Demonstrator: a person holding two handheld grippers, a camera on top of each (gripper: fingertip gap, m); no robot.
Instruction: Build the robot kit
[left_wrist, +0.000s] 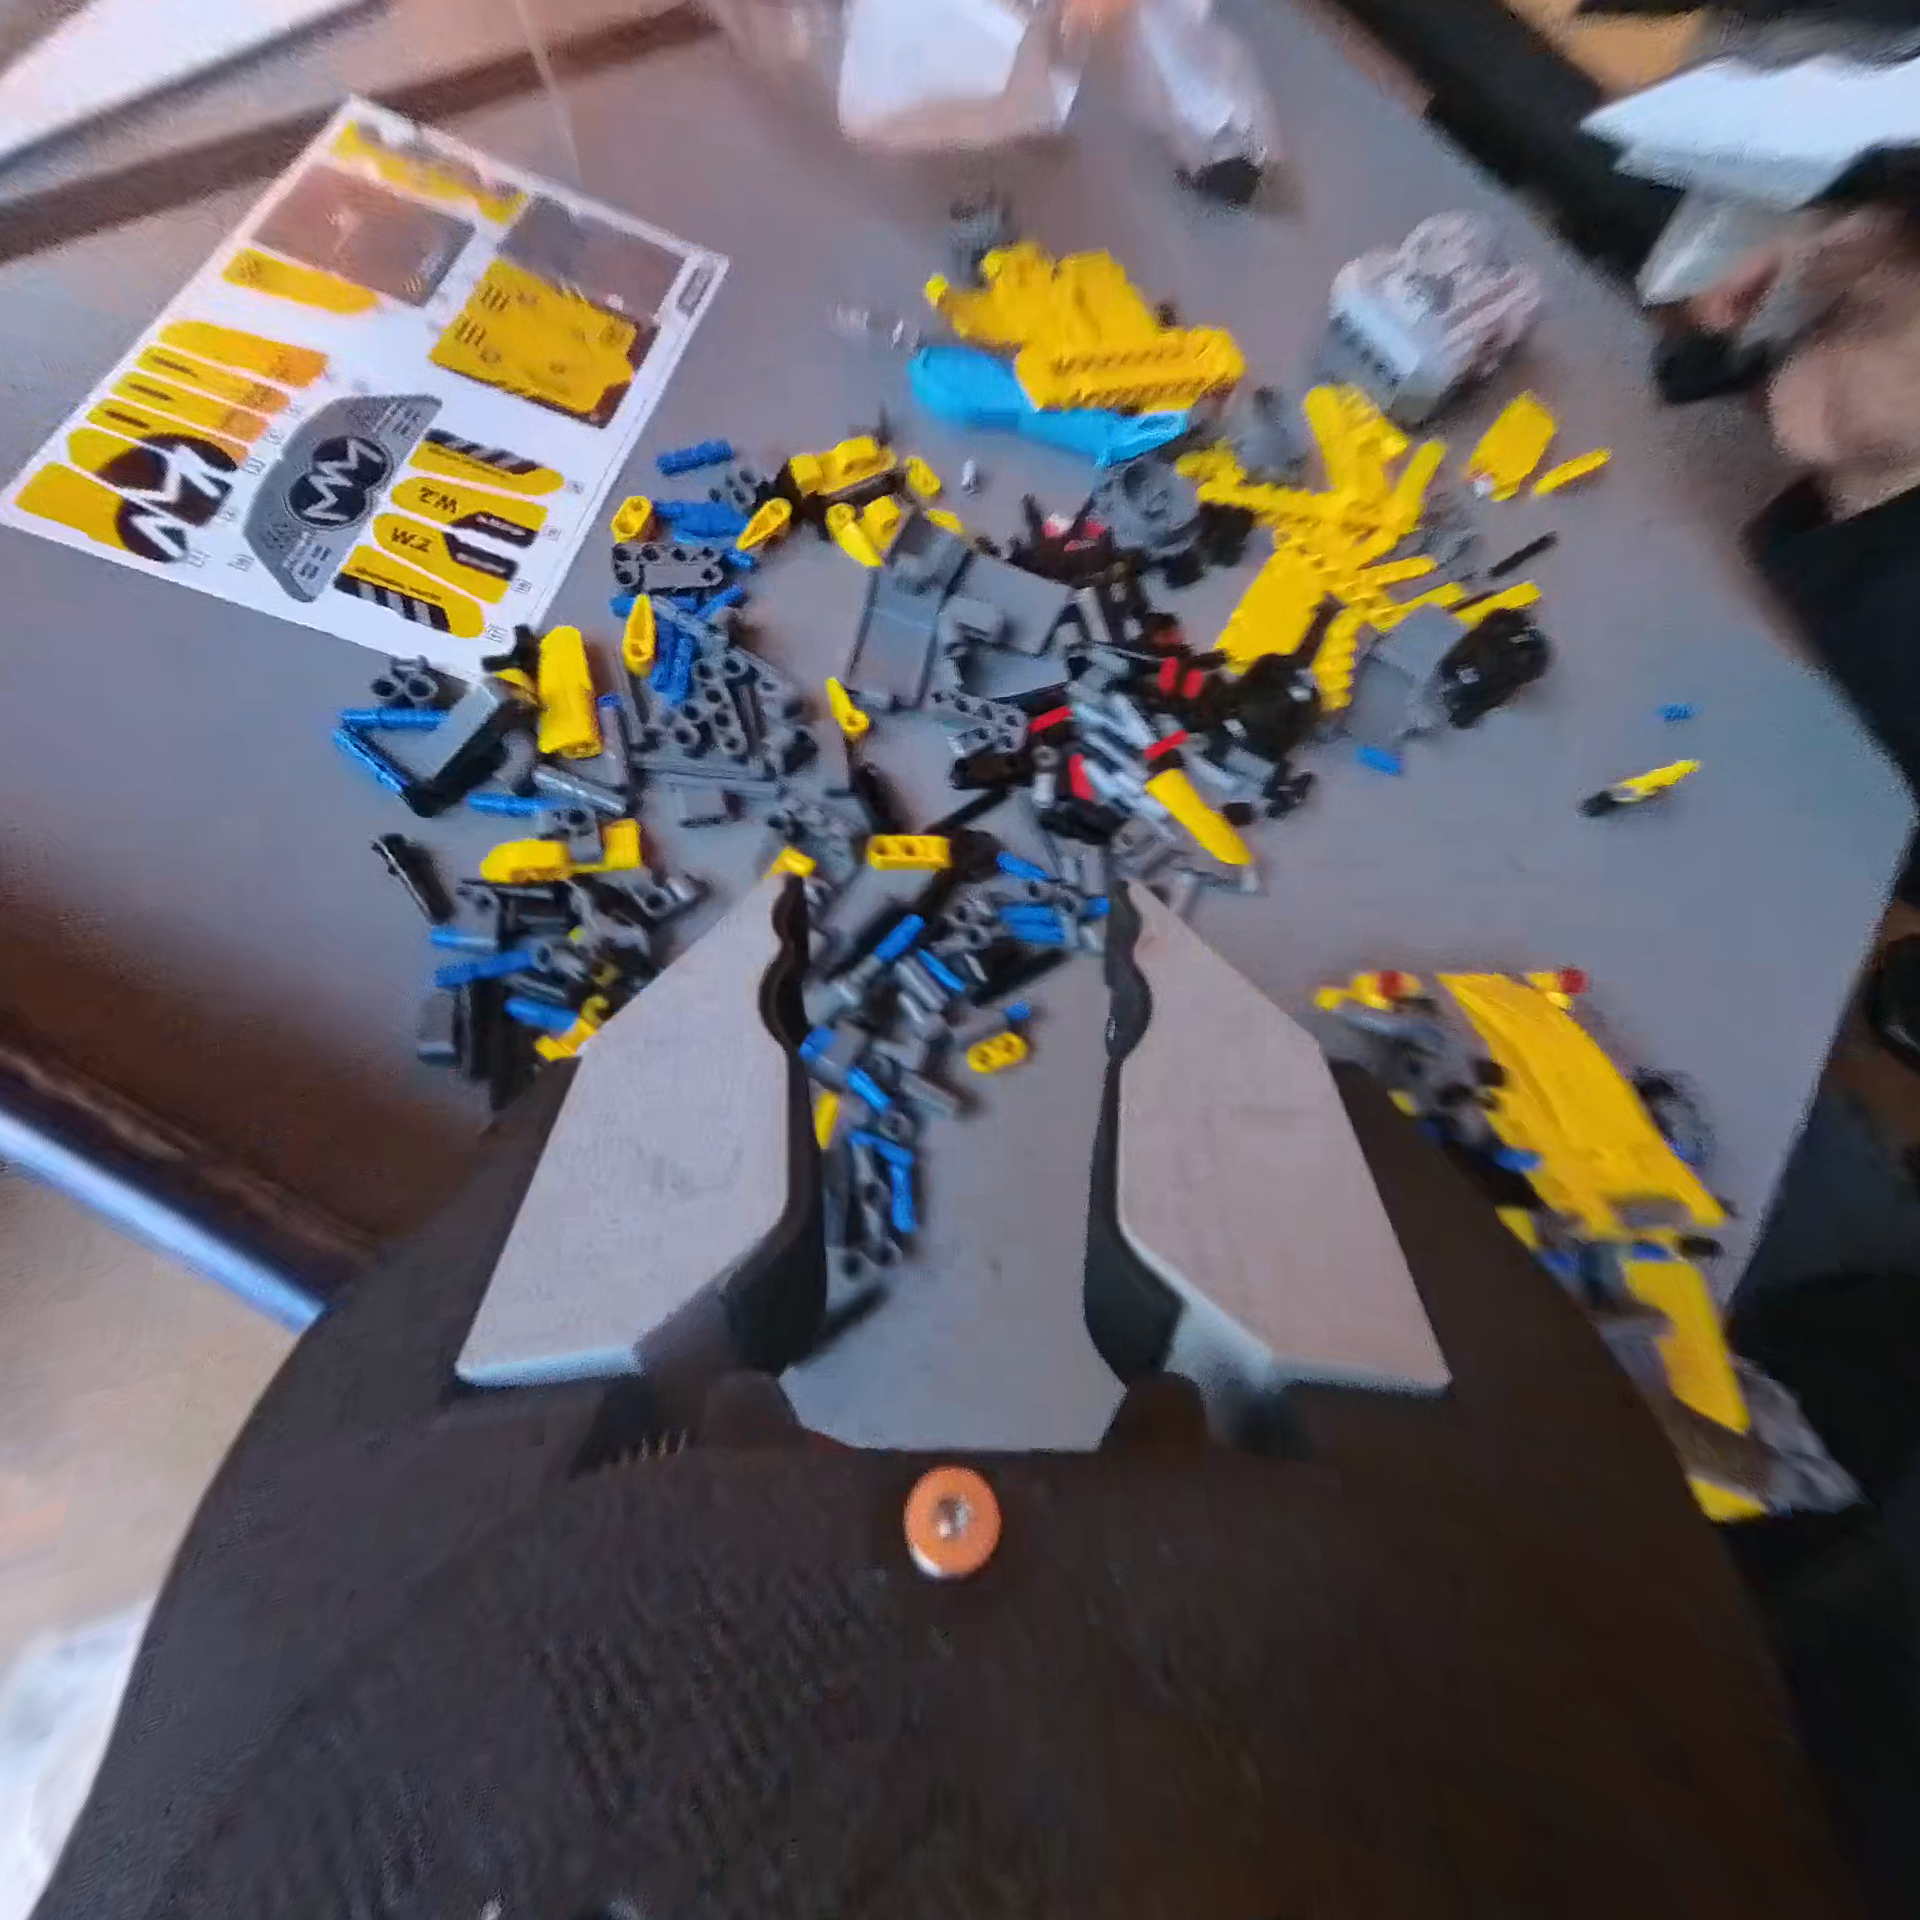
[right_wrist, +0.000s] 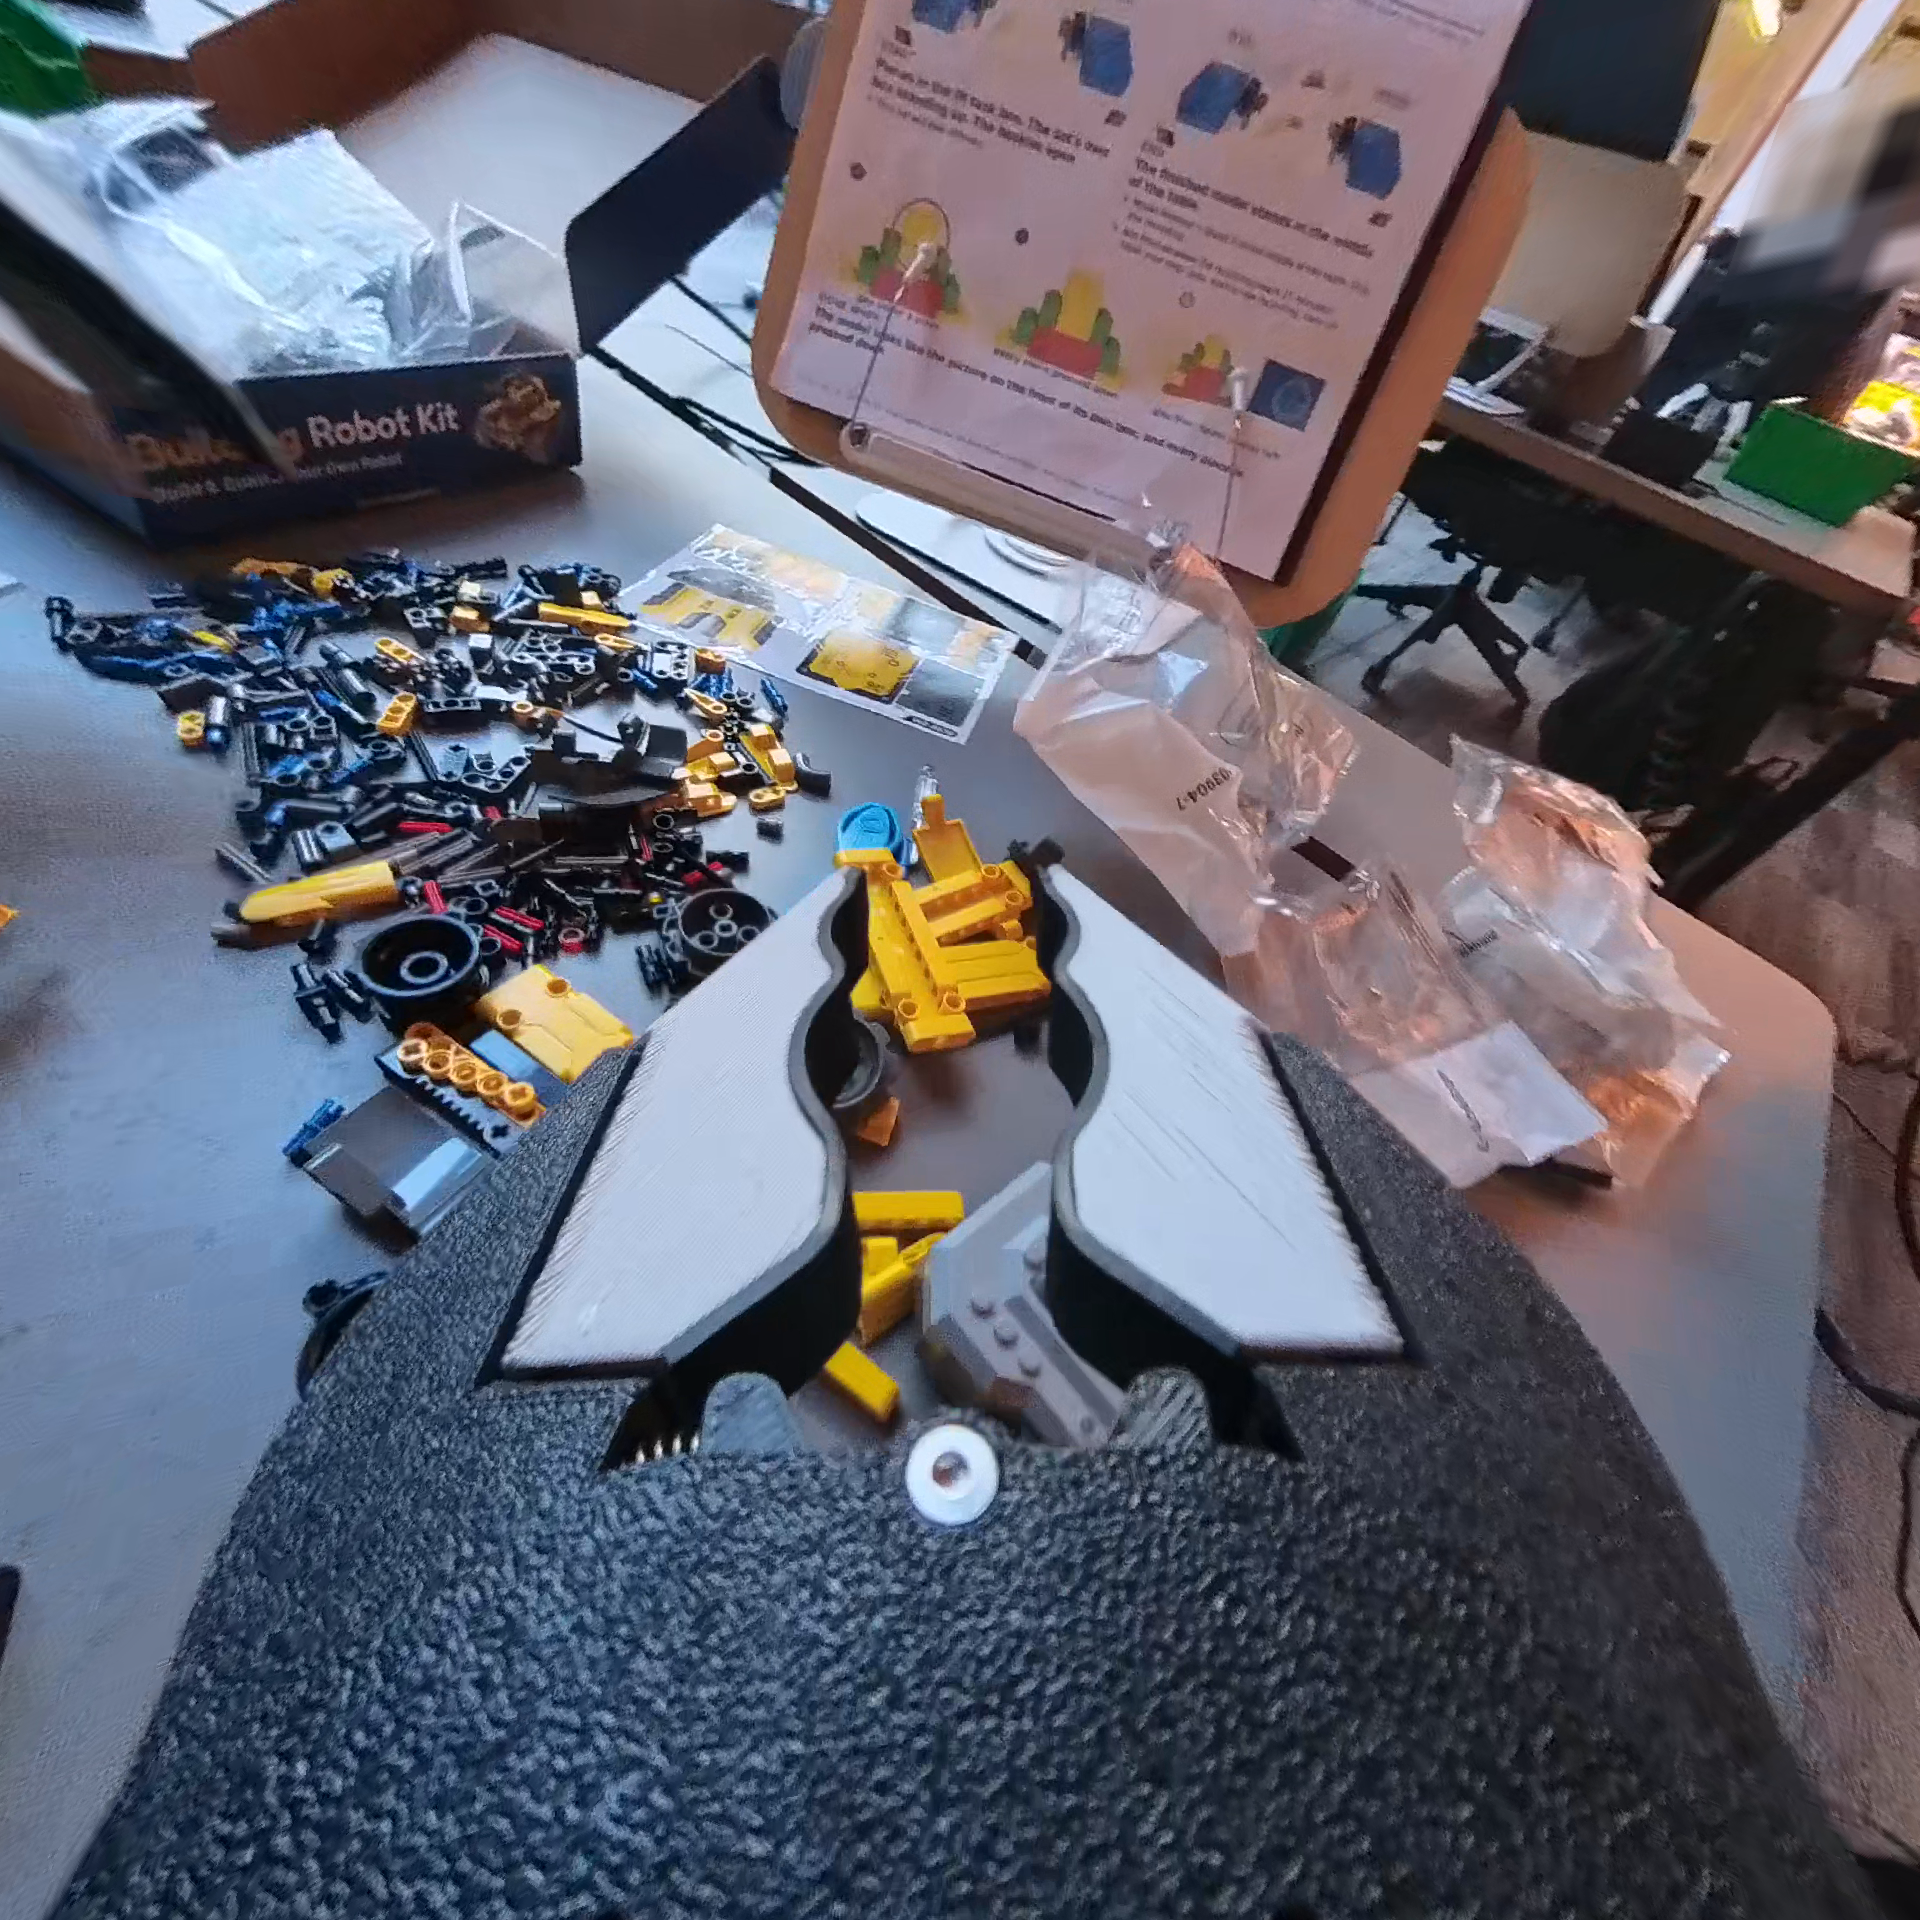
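- The left gripper (left_wrist: 951, 894) hangs above a grey table (left_wrist: 1507, 894), its jaws spread wide and holding nothing
- Beneath and between its fingers lies a scatter of small blue, grey and black pins and connectors (left_wrist: 894, 1049); the view is blurred, so single pieces are hard to tell apart
- Far left of that scatter a sticker sheet (left_wrist: 343, 384) lies flat on the table; far right sits a cluster of yellow beams (left_wrist: 1091, 322) resting on a light blue part (left_wrist: 997, 400)
- To the near right a partly built yellow model (left_wrist: 1558, 1143) lies at the table's edge
- The right gripper (right_wrist: 951, 883) is also spread apart and empty, poised over a stack of yellow bricks (right_wrist: 956, 956) seen between its fingertips
- Nearer its base a grey studded piece (right_wrist: 997, 1320) and loose yellow bars (right_wrist: 904, 1210) lie on the table
- To the left spreads a pile of black, blue and yellow parts (right_wrist: 436, 748) with a black wheel hub (right_wrist: 421, 966)
- To the right lie crumpled clear plastic bags (right_wrist: 1455, 935); far left stands an open kit box (right_wrist: 343, 436), and far ahead a propped instruction page (right_wrist: 1122, 239)
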